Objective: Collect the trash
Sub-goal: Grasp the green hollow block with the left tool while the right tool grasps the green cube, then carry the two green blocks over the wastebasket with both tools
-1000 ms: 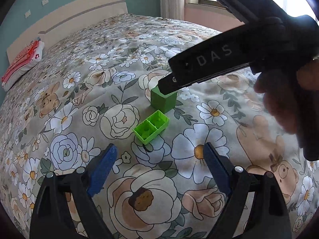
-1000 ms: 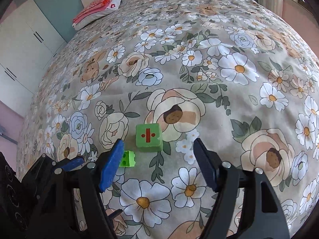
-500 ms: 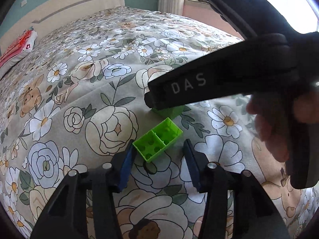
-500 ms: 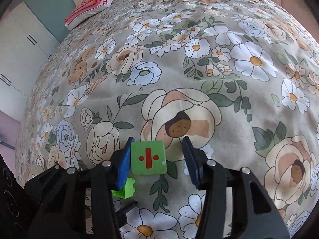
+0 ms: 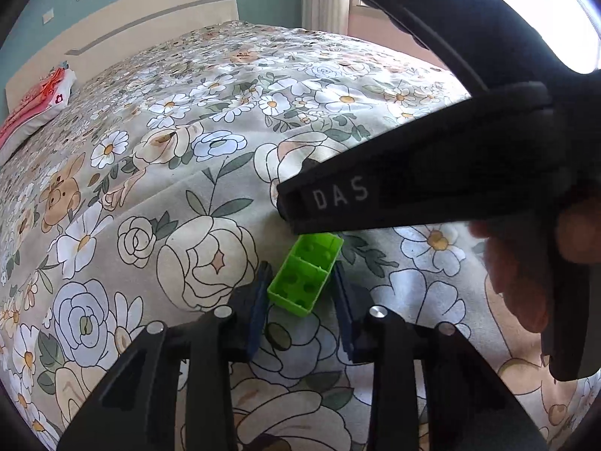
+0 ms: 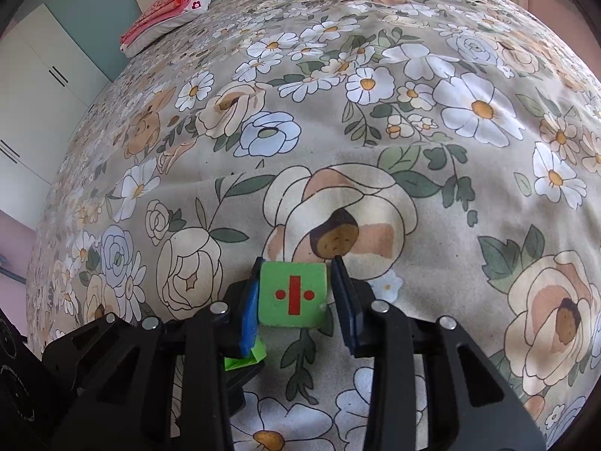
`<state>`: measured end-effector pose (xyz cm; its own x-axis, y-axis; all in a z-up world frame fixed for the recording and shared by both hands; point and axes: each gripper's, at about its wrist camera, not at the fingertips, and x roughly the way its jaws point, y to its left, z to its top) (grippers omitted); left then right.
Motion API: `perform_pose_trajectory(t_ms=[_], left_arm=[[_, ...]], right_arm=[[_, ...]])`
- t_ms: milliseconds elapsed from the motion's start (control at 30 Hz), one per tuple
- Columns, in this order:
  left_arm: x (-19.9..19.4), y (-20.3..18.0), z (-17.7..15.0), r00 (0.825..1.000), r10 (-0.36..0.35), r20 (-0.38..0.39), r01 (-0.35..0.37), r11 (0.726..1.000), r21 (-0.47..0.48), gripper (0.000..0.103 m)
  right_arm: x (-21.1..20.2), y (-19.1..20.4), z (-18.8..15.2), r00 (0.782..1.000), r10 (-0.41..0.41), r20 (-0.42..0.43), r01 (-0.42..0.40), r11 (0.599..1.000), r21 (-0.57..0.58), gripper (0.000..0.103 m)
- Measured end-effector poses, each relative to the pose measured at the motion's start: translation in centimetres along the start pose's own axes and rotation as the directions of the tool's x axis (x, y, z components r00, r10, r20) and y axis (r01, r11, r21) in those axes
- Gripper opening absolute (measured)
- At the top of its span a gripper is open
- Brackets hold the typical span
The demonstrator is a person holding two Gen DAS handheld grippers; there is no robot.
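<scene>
Both tools narrowed: left (image 5: 300, 293) brackets brick (image 5: 304, 278) (unpinched), right (image 6: 295, 293) pinches cube (image 6: 293, 295).

green cube (image 6: 293, 294): red bar-and-two-dots mark facing camera, upright on floral bedspread (image 6: 375, 131) | lime two-cell brick (image 5: 305, 279): hollow side up, lying diagonal on bedspread, just beside cube

Floral-quilted bed (image 6: 432, 131); on it: green cube (image 6: 293, 294), green two-cell brick (image 5: 305, 275), red-white pillow (image 6: 169, 7).
</scene>
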<state>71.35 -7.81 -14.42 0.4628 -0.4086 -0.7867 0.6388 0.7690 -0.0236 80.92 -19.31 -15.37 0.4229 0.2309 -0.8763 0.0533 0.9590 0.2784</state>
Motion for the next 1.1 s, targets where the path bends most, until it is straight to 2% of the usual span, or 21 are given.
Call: perform_pose_trajectory(t_ms=[33, 167, 433, 600, 767, 1000, 1100], left_arm=[[-0.1, 0.1, 0.0, 1.000, -0.005, 0.002, 0.005, 1.000, -0.009, 0.025], [-0.3, 0.1, -0.3, 1.000, -0.002, 0.012, 0.002, 0.999, -0.032, 0.024], [-2.2, -0.4, -1.1, 0.998, 0.053, 0.036, -0.050, 0.995, -0.088, 0.024], [-5.5, -0.2, -0.9, 0.994, 0.096, 0.045, -0.089, 0.987, -0.134, 0.024], [-10.6, -0.9, 0.1, 0.985, 0.154, 0.072, -0.139, 0.973, -0.183, 0.024], [-20.2, -3.0, 2.1, 0.948, 0.299, 0.109, -0.261, 0.926, -0.272, 0.024], [-25.1, -4.7, 2.5, 0.915, 0.381, 0.131, -0.332, 0.898, -0.289, 0.024]], right_arm=[[0.0, 0.0, 0.0, 1.000, 0.003, 0.003, -0.003, 1.000, 0.000, 0.031], [-0.1, -0.2, -0.1, 1.000, 0.016, 0.008, -0.016, 1.000, 0.009, 0.031], [-2.0, -0.1, -0.6, 0.999, 0.015, 0.031, -0.015, 1.000, 0.017, 0.031], [-5.8, 0.8, -0.8, 0.998, 0.016, 0.062, -0.016, 1.000, 0.003, 0.031], [-12.1, 2.4, -1.4, 0.994, 0.019, 0.112, -0.016, 0.999, -0.032, 0.031], [-23.3, 4.8, -3.8, 0.978, 0.026, 0.206, -0.008, 0.996, -0.086, 0.031], [-28.5, 5.8, -5.1, 0.968, 0.036, 0.249, -0.009, 0.994, -0.110, 0.031]])
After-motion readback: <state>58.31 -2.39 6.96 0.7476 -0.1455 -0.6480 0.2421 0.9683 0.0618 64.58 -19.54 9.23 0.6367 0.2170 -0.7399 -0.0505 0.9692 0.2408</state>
